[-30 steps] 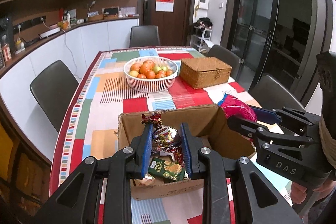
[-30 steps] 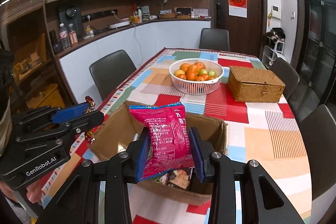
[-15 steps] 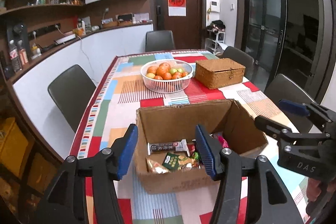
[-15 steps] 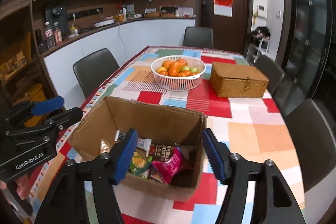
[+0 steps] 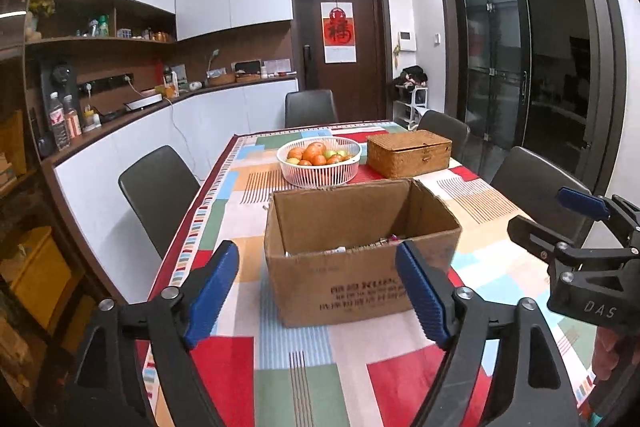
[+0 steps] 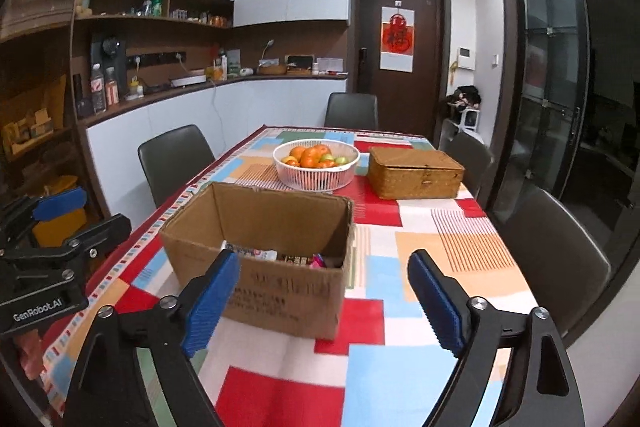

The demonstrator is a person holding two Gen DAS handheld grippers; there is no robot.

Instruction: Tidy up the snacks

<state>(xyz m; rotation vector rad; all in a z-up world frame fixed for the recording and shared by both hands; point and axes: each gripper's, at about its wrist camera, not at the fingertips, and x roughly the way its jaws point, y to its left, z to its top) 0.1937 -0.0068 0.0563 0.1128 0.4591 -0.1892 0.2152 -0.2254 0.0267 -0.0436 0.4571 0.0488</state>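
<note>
Your cardboard box [image 5: 362,259] sits open-topped on the desk [image 5: 400,379], its long axis running across your view from side to side, with one long printed wall turned toward you and the opening facing straight up. Inside it, low against that near wall, the snacks [image 6: 280,257] show only as a strip of wrapper edges; you cannot tell the individual packs apart from here. Your left gripper [image 5: 318,291] hangs on the near side of the box, its jaws spread wide with nothing between them, the blue pads [image 5: 210,287] framing the box's printed wall without touching it. Your right gripper [image 6: 324,299] is likewise spread and holds nothing, set near the box's right-hand corner and apart from it. Each gripper appears at the edge of the other's camera, flanking the box. Beyond the box, toward the far end of the desk, stands the white fruit basket [image 5: 319,169] holding oranges and a few green fruits, and just to the right of that basket lies the woven wicker case [image 5: 409,154], lid closed. Dark chairs [image 5: 160,191] stand around the desk beside the box.
</note>
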